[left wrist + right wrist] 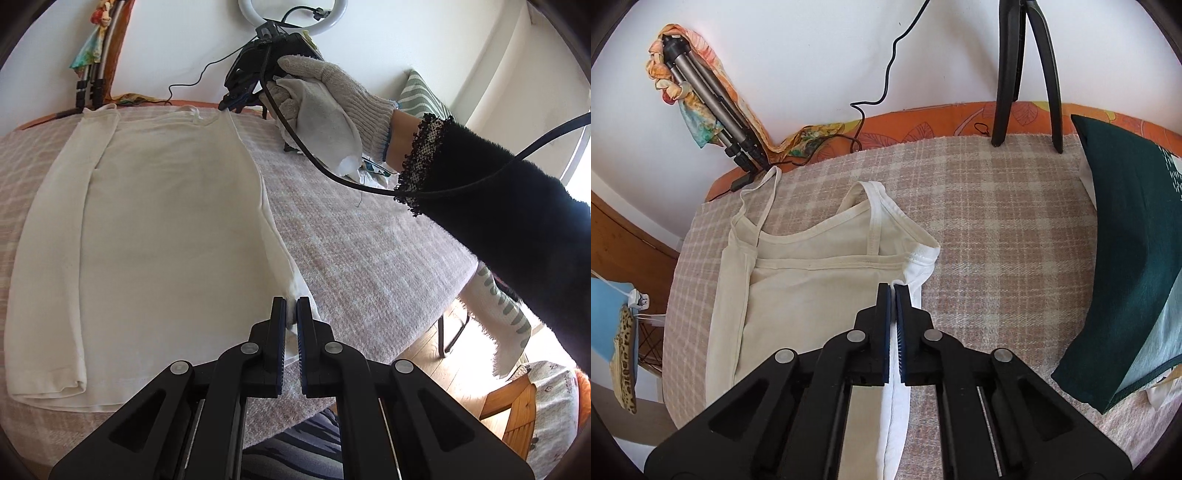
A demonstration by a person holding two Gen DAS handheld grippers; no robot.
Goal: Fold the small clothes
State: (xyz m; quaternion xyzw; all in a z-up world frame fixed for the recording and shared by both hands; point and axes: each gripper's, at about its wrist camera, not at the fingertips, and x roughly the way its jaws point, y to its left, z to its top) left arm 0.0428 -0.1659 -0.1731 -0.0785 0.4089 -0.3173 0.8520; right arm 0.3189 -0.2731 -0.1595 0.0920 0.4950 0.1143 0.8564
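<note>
- One cream camisole (166,221), lying flat on the checked blanket (351,240), its left side folded inward.
- Left gripper (291,314): jaws pinching the camisole's right hem corner.
- Right gripper (891,295): jaws pinching the right edge below the strap (873,221).
- Gloved right hand (325,96) holding it.

Green cushion (1126,266) and tripod legs (1027,74) probably crowd right.
</note>
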